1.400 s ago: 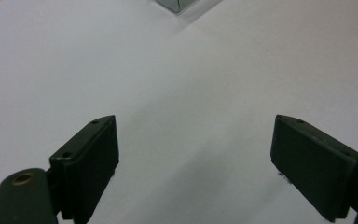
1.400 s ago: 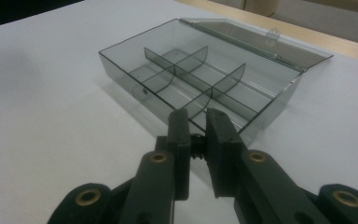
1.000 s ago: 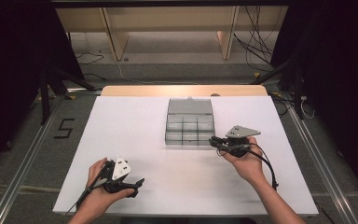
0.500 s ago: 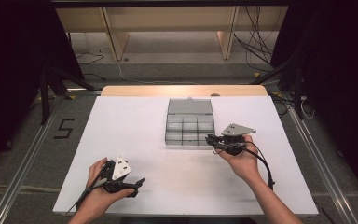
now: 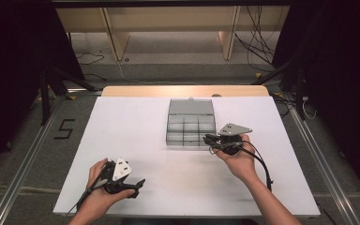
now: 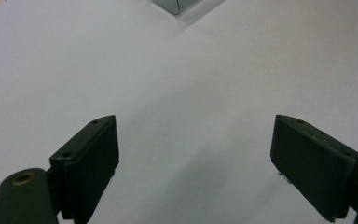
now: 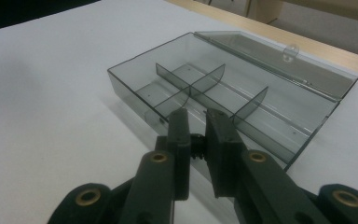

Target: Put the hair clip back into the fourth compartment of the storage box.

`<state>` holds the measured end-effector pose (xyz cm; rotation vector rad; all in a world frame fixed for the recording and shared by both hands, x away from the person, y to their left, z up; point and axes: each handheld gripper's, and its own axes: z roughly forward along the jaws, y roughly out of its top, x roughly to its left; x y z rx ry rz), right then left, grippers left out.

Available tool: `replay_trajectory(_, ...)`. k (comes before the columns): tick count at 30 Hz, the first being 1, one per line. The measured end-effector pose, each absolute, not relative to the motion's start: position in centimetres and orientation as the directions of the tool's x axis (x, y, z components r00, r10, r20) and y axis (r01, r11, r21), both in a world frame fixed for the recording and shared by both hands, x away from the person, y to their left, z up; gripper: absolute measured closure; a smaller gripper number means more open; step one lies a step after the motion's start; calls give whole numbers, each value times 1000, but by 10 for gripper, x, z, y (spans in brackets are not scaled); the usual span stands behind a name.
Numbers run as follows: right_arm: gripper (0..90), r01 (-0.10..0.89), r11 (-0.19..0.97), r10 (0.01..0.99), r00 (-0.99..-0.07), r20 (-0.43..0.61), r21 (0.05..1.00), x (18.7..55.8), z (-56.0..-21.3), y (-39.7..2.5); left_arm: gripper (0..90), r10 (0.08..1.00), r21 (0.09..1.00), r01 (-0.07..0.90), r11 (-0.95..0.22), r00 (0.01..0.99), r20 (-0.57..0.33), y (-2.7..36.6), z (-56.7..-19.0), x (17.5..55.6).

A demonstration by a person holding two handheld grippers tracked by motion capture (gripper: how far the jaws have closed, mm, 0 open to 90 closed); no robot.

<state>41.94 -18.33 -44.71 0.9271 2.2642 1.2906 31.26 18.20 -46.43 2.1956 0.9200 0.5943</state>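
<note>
My right tongs are nearly clenched, with only a narrow slit between the jaws. A small dark part sits in that slit; I cannot tell what it is, or whether it is held or belongs to the tongs. They hover at the near right corner of the compartment box, their tips above its near wall. The box is a single smoked clear case with its lid folded back flat toward the far edge of the table. It lies around the middle of the table, somewhat nearer the far edge. In the right gripper view I count two cross dividers and one long divider, and the cells I can see hold nothing. My right hand comes in from the near edge, wrist slightly bent, with the tongs aimed left and away from me.

My left tongs are released, jaws spread wide over bare white table. My left hand rests low near the near left corner, well apart from the box, tongs aimed to the right.
</note>
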Motion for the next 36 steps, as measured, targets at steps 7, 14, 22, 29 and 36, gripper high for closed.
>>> replay_trajectory(7, 812, 358, 366, 701, -713, -1, 859, 421, -448, -180, 151, 747, 729, 439, -525, 648, 148, 182, -464, 313)
replay_trajectory(14, 812, 354, 370, 702, -712, -9, 859, 422, -447, -174, 151, 746, 727, 439, -527, 649, 149, 182, -464, 313)
replay_trajectory(22, 812, 354, 368, 703, -711, -8, 860, 424, -448, -171, 151, 746, 728, 439, -527, 649, 149, 182, -464, 313)
replay_trajectory(29, 812, 351, 370, 702, -712, -12, 860, 426, -447, -165, 152, 748, 729, 439, -524, 648, 147, 182, -464, 313)
replay_trajectory(36, 812, 343, 381, 697, -717, -23, 858, 429, -445, -156, 151, 747, 729, 439, -525, 648, 148, 182, -464, 313)
